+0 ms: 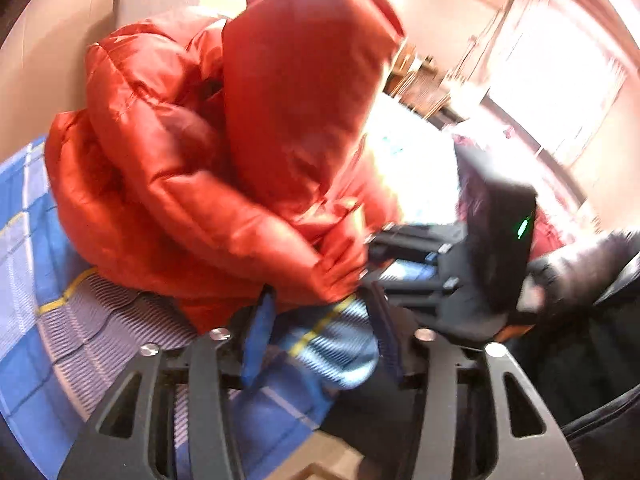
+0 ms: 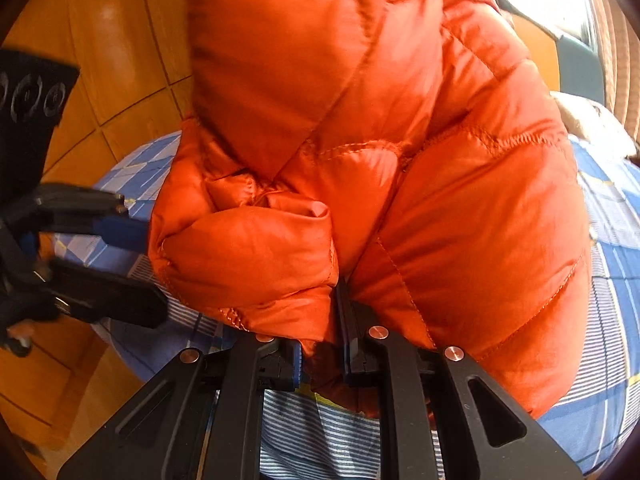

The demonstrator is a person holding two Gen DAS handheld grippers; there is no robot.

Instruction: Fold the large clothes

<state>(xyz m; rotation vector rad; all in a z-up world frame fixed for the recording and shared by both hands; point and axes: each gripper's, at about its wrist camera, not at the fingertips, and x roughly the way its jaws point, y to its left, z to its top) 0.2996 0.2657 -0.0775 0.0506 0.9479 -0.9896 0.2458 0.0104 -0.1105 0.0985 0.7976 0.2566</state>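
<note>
An orange puffer jacket (image 1: 208,152) lies bunched and partly lifted on a bed with a blue plaid sheet (image 1: 24,208). My left gripper (image 1: 320,322) stands open just in front of the jacket's lower edge, and only the sheet shows between its blue pads. From the right wrist view the left gripper (image 2: 140,268) sits at the jacket's left side, jaws apart. My right gripper (image 2: 320,344) is shut on a fold of the jacket (image 2: 460,220), which fills most of that view. The right gripper (image 1: 372,258) also shows at the jacket's right edge, gripping the fabric.
The plaid sheet (image 2: 612,248) covers the bed under the jacket. A wooden floor (image 2: 100,60) lies beyond the bed's left edge. A bright window (image 1: 552,80) and cluttered furniture stand at the back. A person's dark sleeve (image 1: 580,264) is behind the right gripper.
</note>
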